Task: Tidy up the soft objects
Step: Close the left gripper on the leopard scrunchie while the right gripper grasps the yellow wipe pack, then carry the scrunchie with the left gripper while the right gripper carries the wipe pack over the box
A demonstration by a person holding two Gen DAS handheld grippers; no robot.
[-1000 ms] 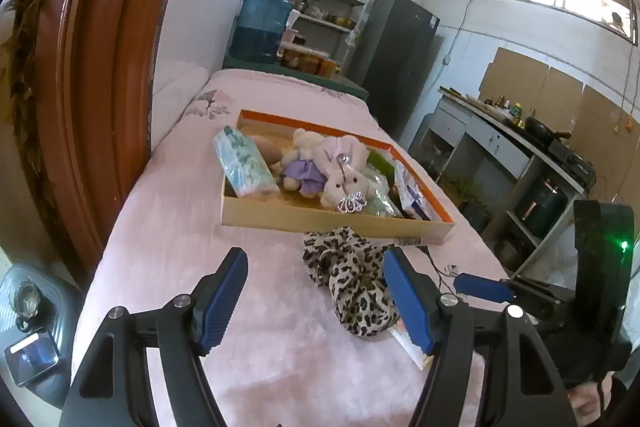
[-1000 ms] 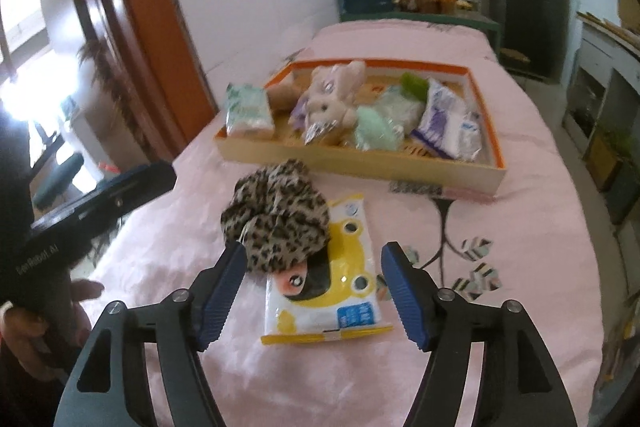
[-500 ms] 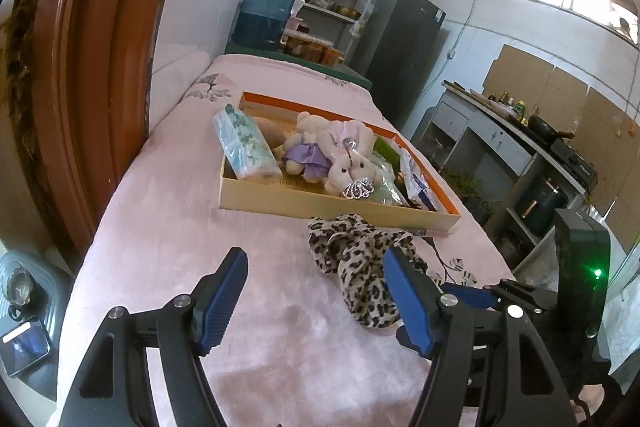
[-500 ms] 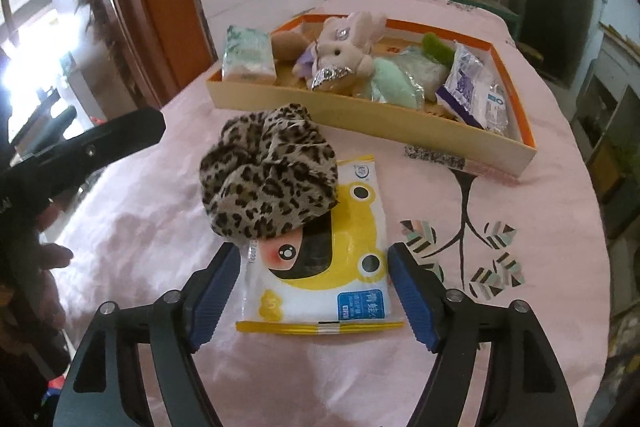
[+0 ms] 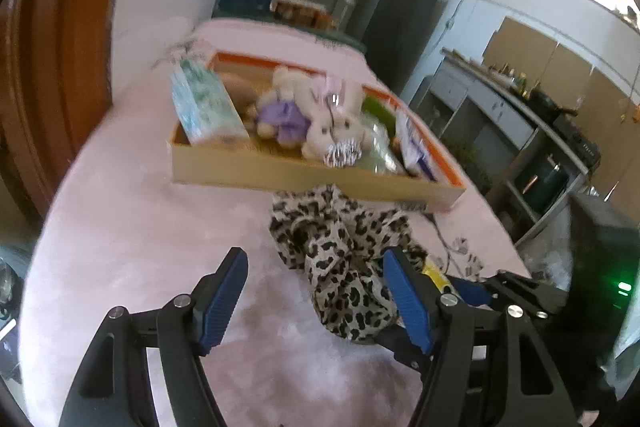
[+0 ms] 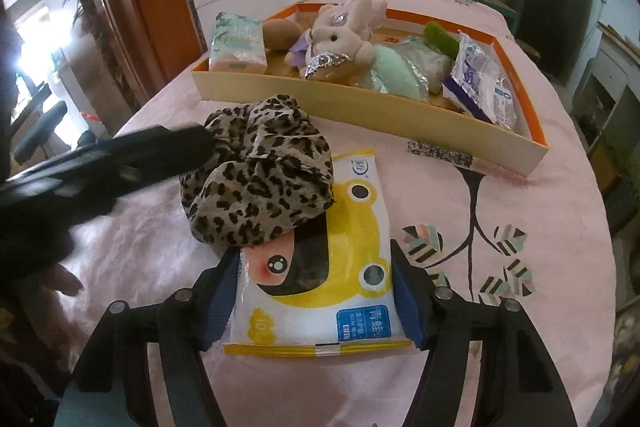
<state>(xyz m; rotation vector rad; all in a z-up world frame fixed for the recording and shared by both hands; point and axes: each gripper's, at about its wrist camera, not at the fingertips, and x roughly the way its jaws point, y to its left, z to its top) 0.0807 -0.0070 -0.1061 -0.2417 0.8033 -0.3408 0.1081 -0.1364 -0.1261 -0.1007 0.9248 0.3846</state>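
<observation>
Right gripper (image 6: 312, 301), jaws just narrowing around frog tissue pack (image 6: 320, 283), should pinch its sides squarely, clear of leopard scrunchie (image 6: 258, 183) draped on top.

leopard-print scrunchie (image 6: 260, 179) (tan, black spots), yellow frog-face packet (image 6: 320, 291), orange-rimmed tray (image 6: 536, 131), pink sheet (image 6: 520, 207).

one tray (image 6: 400, 115), one scrunchie (image 6: 260, 183), one frog pack (image 6: 320, 291), two grippers (image 6: 312, 303) (image 5: 312, 303).
</observation>
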